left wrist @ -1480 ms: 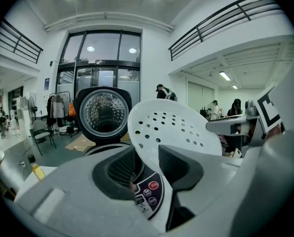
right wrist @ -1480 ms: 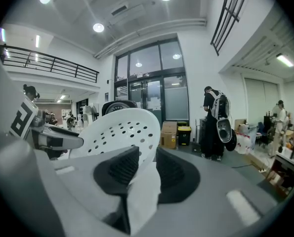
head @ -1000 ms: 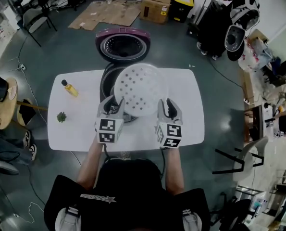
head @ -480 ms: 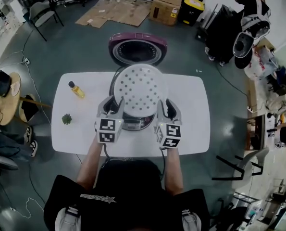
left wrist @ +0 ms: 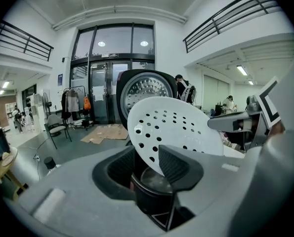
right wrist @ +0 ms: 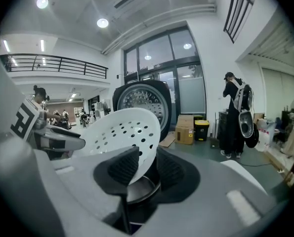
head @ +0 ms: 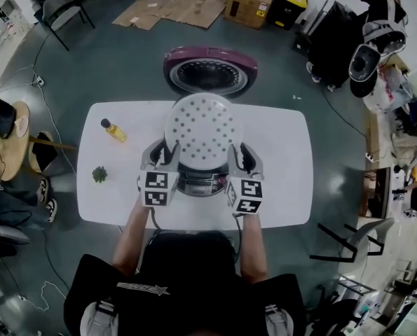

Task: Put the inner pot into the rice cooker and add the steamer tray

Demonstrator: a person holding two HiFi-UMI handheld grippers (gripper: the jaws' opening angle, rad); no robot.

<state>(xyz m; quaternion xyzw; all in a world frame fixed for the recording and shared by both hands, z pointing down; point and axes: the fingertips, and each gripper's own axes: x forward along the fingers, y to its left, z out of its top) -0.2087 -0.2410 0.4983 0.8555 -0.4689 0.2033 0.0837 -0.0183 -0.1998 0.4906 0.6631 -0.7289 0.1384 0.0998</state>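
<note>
Steamer tray [head: 203, 130]: white, round, perforated. It is held over the open rice cooker [head: 202, 182] at the middle of the tabletop [head: 285, 187]. In the head view it covers the cooker's whole opening. Only the cooker's control front shows, on the side toward the near edge.

Left gripper [head: 165, 151]: jaws closed on the tray's left rim. In the left gripper view the thin rim sits pinched between the 2 ribbed pads [left wrist: 174, 163].

Right gripper [head: 240, 154]: jaws closed on the tray's right rim, opposite the left one. The right gripper view shows the rim clamped between its pads [right wrist: 122, 168].

Inner pot [left wrist: 156, 178]: seated in the cooker body. Its metal rim shows just under the tray in both gripper views. Cannot tell whether tray and pot touch.

Lid [head: 209, 71]: maroon-edged, standing open past the tabletop's far edge, with its round metal inner face turned toward the person.

Also on the tabletop:
- 1 small bottle [head: 113, 130] of yellow liquid, toward the far left corner.
- 1 small green plant [head: 99, 174] by the left edge.

Both are well apart from the cooker.

Floor beyond: flattened cardboard [head: 173, 5].
</note>
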